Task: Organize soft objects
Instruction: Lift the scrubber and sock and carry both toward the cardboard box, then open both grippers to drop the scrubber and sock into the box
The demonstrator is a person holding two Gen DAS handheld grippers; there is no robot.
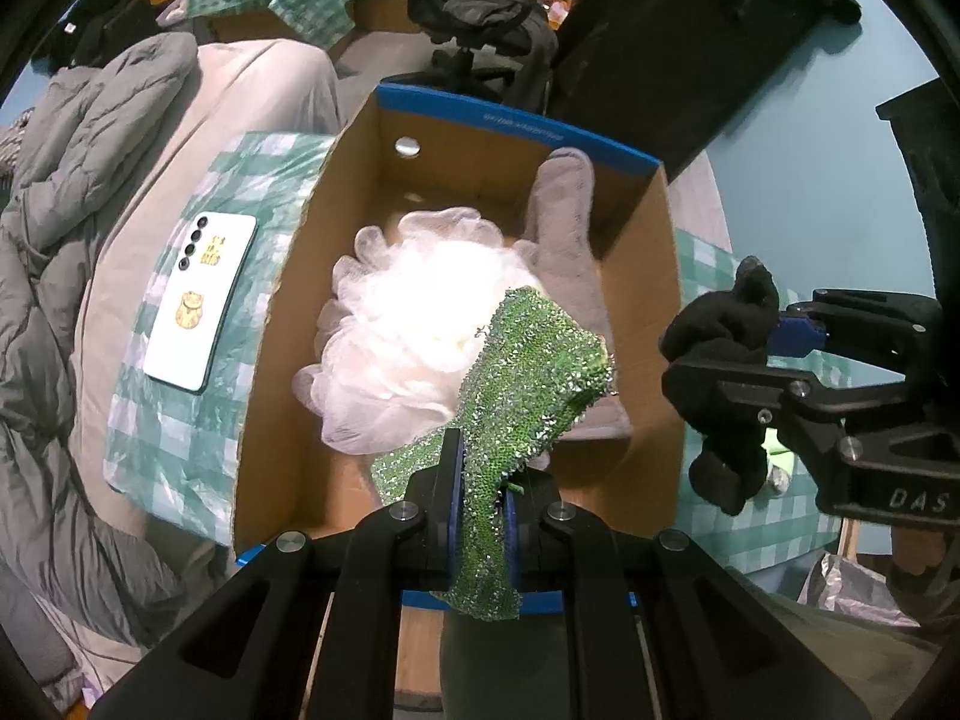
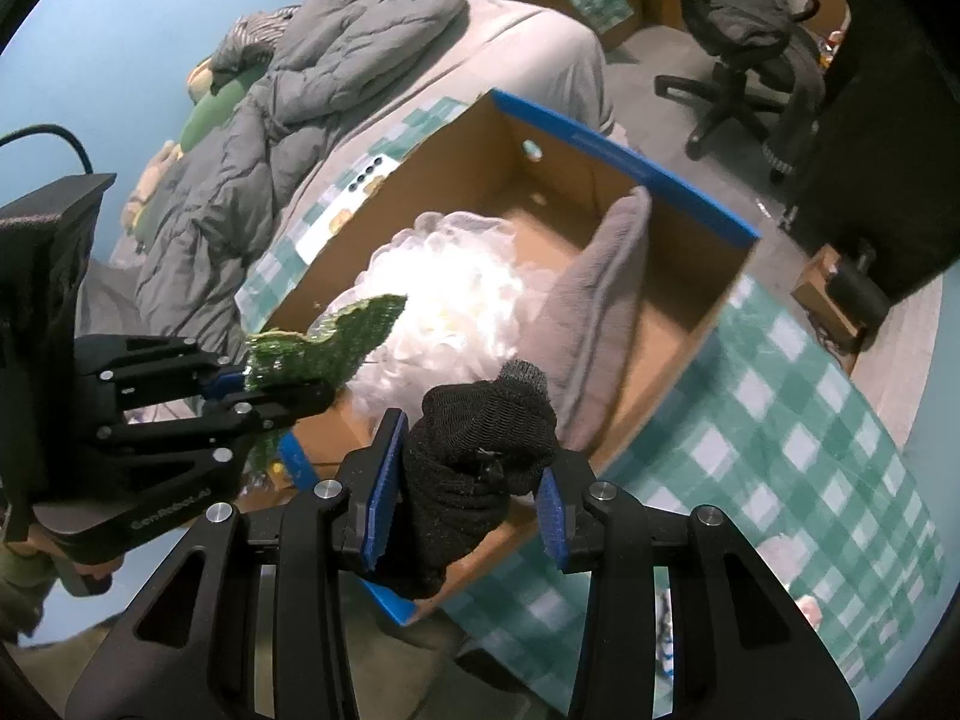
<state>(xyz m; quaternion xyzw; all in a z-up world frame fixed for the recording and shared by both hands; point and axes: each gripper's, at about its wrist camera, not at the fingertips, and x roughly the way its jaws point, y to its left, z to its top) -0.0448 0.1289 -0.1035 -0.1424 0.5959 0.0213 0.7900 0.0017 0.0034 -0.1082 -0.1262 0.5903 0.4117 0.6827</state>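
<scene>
An open cardboard box (image 1: 282, 324) with a blue rim (image 2: 624, 150) sits on a green checked cloth on the bed. Inside lie a white mesh bath pouf (image 1: 408, 324) (image 2: 444, 294) and a grey cloth (image 1: 567, 228) (image 2: 606, 294) leaning on the right wall. My left gripper (image 1: 480, 504) (image 2: 252, 381) is shut on a glittery green scouring cloth (image 1: 528, 372) (image 2: 336, 336), held over the box's near edge. My right gripper (image 2: 468, 498) (image 1: 774, 339) is shut on a balled black sock (image 2: 474, 450) (image 1: 720, 372), just outside the box's near right side.
A white phone (image 1: 201, 300) lies on the checked cloth (image 2: 780, 456) left of the box. A grey quilted duvet (image 1: 72, 210) is heaped at left. An office chair (image 2: 750, 42) and a dark cabinet (image 2: 888, 120) stand on the floor beyond.
</scene>
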